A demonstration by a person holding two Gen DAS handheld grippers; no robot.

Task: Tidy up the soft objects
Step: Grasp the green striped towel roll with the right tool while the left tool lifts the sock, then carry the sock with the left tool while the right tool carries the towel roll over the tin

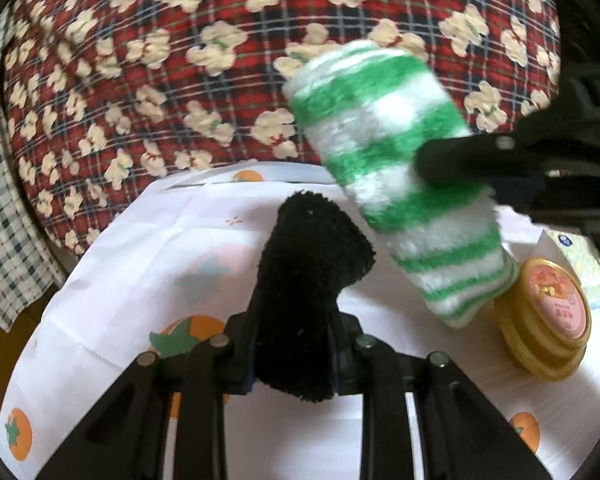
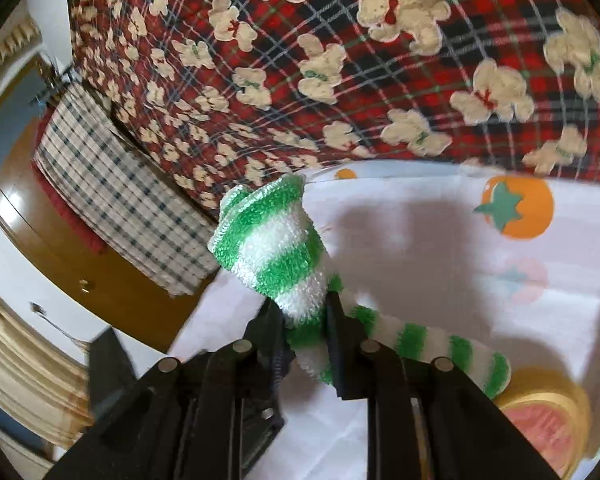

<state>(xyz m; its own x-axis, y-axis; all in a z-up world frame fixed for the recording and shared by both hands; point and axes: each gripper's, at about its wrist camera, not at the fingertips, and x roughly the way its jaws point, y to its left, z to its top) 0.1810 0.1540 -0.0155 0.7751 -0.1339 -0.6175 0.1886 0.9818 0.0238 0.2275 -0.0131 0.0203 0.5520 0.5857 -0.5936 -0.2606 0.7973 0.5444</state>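
Scene: a white cloth printed with orange persimmons [image 1: 100, 280] covers a table, with a red plaid blanket patterned with cream teddy bears [image 1: 180, 80] behind it.
Left gripper [image 1: 294, 356]: clenched on a fuzzy black sock [image 1: 308, 264], which stands up from between the jaws above the cloth.
Right gripper [image 2: 304, 344]: clenched on a fuzzy green-and-white striped sock [image 2: 276, 248], pinched near its middle; the cuff flares above the jaws and the foot end trails down to the right, toward a yellow round tin with a pink lid [image 1: 548, 316].
Striped sock, seen from the left: held in the air, just right of the black sock.
Handling: both socks look light, plush and limp; they would likely sag and swing from any single pinch.
Where to hold: a mid-length or cuff pinch, gathering both layers, seems safest against slipping.
Beside the tin: a pale tissue box [image 1: 580, 264].
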